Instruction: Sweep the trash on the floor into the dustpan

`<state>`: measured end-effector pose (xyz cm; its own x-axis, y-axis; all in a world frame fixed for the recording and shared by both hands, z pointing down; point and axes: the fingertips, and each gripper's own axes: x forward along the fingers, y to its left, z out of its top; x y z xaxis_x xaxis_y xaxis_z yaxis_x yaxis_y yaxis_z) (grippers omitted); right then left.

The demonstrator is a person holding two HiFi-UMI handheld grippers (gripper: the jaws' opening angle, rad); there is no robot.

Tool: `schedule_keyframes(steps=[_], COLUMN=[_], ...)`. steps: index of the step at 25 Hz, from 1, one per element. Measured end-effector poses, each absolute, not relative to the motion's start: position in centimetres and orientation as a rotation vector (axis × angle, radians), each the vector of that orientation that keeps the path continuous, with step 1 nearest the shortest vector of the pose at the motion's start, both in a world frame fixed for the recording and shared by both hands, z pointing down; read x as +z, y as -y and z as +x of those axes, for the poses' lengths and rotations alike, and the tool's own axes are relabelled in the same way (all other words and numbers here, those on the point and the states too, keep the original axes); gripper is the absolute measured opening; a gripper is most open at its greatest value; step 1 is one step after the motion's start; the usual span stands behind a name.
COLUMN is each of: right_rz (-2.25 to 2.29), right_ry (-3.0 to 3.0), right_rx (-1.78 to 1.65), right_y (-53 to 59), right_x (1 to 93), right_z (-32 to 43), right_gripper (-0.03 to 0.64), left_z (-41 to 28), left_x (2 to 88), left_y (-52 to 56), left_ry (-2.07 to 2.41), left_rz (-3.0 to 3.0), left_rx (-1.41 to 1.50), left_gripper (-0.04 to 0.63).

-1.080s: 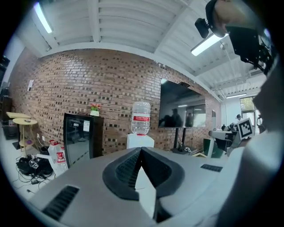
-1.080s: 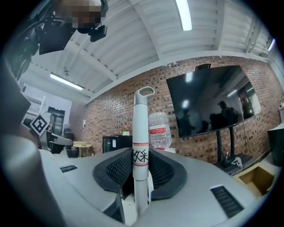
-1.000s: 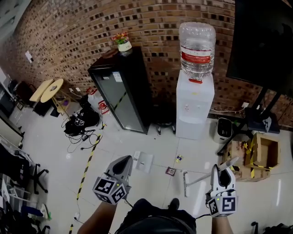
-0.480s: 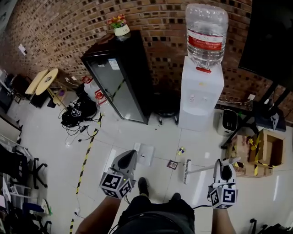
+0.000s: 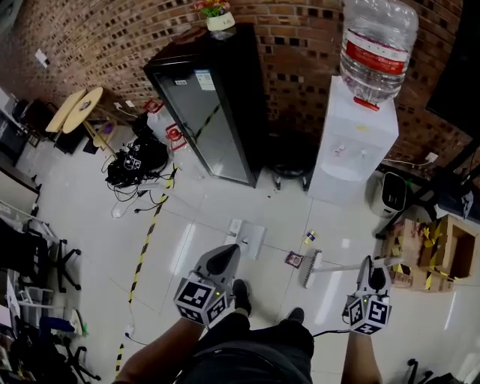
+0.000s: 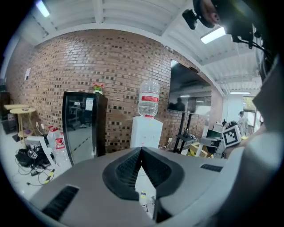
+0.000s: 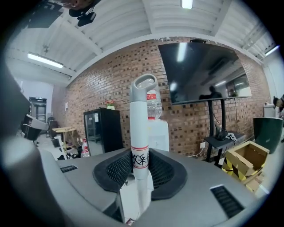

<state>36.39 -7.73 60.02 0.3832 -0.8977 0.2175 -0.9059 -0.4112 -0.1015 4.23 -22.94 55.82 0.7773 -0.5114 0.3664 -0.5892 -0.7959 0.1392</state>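
Right tool (image 7: 140,155) clamped on the white broom handle (image 7: 138,119). Handle stands upright between both jaw pads, hang loop at the top, red-lined label with dark print at pad level. Head view: right tool (image 5: 370,264) sits low right. The broom (image 5: 310,268) runs left from it, with its head down on the floor tiles just right of a reddish wrapper (image 5: 294,259). Second bit of trash, a small yellow-blue scrap (image 5: 310,237), lies a little further toward the water dispenser (image 5: 351,154).

Left tool (image 6: 141,153) has its jaws together at the tips, nothing held. The narrow wedge gap under the tips shows floor. Head view: left tool (image 5: 227,255) is low centre-left, tips pointing at the white dustpan (image 5: 249,241). Dustpan lies flat on the floor, shows just past the tips in this view, and is not gripped. It sits left of both trash pieces, apart from them. One dark shoe (image 5: 240,294) is right beside the left tool's marker cube.

Background:
- Black glass-door cabinet (image 5: 214,105) against the brick wall, flower pot (image 5: 220,20) on top.
- Big water bottle (image 5: 379,46) on the dispenser.
- Cardboard box (image 5: 454,255) far right.
- Yellow-black tape (image 5: 148,244) on the floor at left.
- Cable tangle (image 5: 136,166) near the cabinet.
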Motion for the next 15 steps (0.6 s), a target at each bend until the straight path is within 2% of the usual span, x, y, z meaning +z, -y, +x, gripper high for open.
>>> schedule_keyframes(steps=[15], right_rz=[2.471], right_ry=[1.665], right_rx=[0.402], right_y=[17.5], right_x=[65.0], right_z=[32.7], right_gripper=[0.127], left_z=[1.0], left_x=[57.9], left_y=[30.3], left_ry=[0.847], left_rz=[2.698], left_rx=[0.466], left_gripper=[0.006])
